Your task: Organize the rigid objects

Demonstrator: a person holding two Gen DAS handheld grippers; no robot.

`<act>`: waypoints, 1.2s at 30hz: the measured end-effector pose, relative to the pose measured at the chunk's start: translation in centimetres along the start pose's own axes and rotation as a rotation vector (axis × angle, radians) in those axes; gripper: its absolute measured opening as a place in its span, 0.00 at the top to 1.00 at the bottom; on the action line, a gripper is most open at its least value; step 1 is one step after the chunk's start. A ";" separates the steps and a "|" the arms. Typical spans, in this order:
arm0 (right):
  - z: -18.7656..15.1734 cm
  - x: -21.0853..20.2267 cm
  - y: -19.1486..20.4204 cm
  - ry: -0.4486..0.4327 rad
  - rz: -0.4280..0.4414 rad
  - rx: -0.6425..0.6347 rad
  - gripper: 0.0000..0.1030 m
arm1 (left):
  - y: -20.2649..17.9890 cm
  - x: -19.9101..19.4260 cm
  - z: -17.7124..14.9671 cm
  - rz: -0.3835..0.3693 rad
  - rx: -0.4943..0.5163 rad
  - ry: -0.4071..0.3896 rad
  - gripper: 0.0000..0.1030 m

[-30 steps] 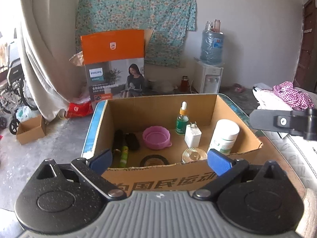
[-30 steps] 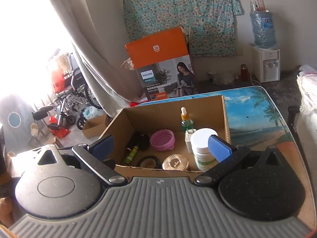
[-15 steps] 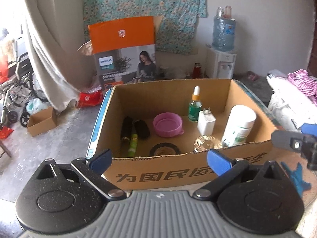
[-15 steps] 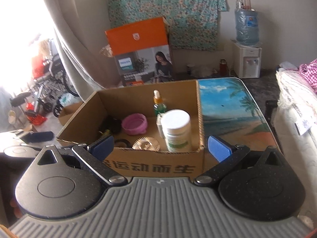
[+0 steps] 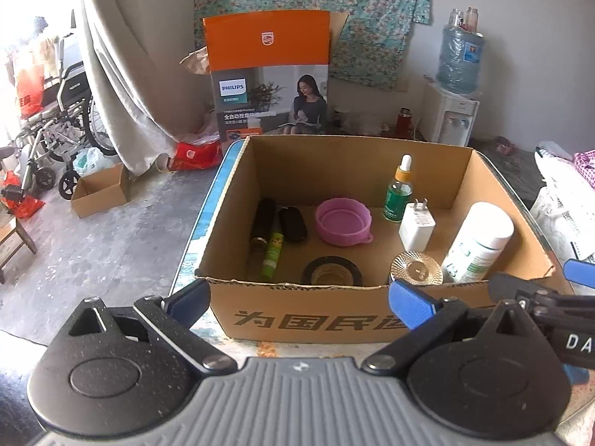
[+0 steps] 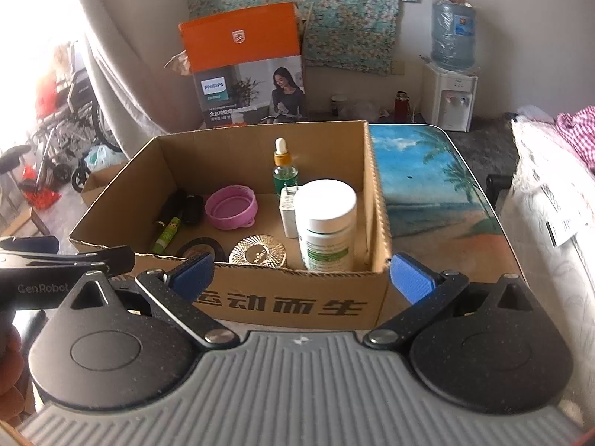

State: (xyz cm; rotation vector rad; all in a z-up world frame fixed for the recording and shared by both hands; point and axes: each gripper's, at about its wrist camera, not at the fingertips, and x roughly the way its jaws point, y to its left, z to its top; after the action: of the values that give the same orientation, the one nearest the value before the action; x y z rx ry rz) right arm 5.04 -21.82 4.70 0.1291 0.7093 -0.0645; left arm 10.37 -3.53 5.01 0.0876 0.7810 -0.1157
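Tabletop box [image 5: 305,319]; both grippers [image 5: 299,299] [image 6: 301,278] wide, empty.

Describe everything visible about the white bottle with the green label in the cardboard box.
The white plastic bottle with a green-printed label is a squat cylinder with a wide, flat white screw cap, closed. It stands upright on the floor of the open brown cardboard box, in the near right corner close to the right wall. A white plug adapter sits just behind it and a round gold ribbed lid lies to its left. Neither gripper touches it.
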 end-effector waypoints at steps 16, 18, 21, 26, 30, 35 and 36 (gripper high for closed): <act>0.3 1.1 0.4 0.029 -0.045 -0.019 0.01 | -0.3 0.7 -0.1 0.024 0.025 0.024 0.00; 0.2 1.2 0.4 0.035 -0.047 -0.018 0.01 | -0.4 0.8 -0.1 0.030 0.032 0.024 0.00; 0.1 1.3 0.5 0.041 -0.052 -0.020 0.01 | -0.4 0.9 -0.1 0.035 0.037 0.028 0.00; 0.0 1.6 0.4 0.053 -0.056 -0.020 0.01 | -0.6 1.0 -0.1 0.041 0.042 0.035 0.00; -0.1 1.6 0.4 0.060 -0.064 -0.021 0.01 | -0.8 1.2 -0.1 0.042 0.049 0.041 0.00; -0.1 1.8 0.3 0.067 -0.070 -0.019 0.01 | -0.7 1.3 -0.1 0.037 0.050 0.048 0.01; -0.1 1.7 0.3 0.067 -0.072 -0.020 0.01 | -0.7 1.2 0.0 0.036 0.050 0.048 0.01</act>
State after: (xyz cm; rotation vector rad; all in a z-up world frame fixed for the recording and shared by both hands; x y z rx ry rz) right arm 6.33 -21.50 3.53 0.0870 0.7816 -0.1223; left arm 11.11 -4.33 4.07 0.1527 0.8244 -0.0993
